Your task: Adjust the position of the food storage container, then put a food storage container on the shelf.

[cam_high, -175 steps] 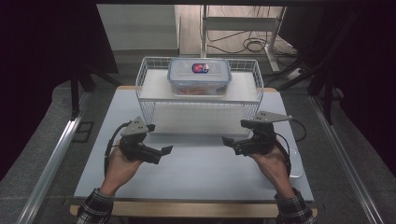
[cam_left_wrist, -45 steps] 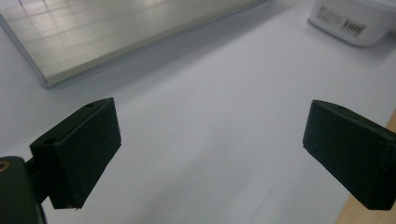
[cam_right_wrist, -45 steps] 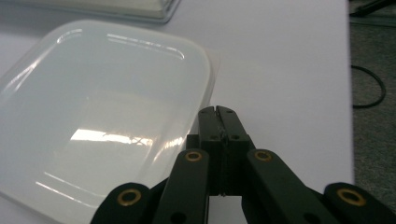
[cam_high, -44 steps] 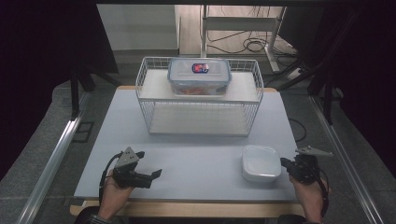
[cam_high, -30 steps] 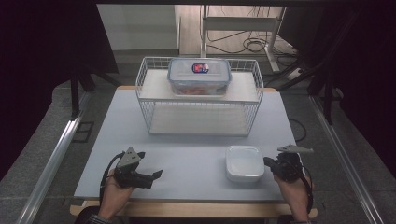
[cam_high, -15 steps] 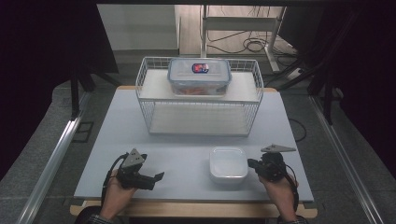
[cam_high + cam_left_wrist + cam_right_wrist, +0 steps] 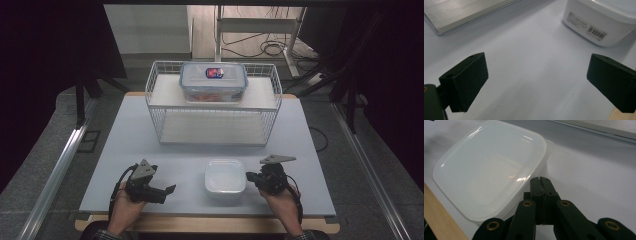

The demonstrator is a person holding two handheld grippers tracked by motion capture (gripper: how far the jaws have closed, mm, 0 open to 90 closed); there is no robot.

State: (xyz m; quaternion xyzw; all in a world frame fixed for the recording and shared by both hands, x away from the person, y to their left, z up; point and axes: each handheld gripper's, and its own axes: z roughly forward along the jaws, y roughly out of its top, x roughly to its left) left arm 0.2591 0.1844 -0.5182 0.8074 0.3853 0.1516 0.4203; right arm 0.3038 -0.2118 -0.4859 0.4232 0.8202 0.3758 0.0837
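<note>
The right gripper [image 7: 539,180] pressed its closed jaws against the white container [image 7: 225,178] while the left gripper [image 7: 536,82] stood wide open nearby.

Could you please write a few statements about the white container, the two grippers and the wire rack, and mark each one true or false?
1. The left gripper has its jaws wide apart with nothing between them. True.
2. The right gripper is open around the white container. False: its jaws are pressed together at the container's edge.
3. The white container sits on the table between the two grippers. True.
4. The clear lidded box lies on the lower level of the wire rack. False: it rests on the top shelf.
5. The white container has a barcode label on its side wall. True.
</note>
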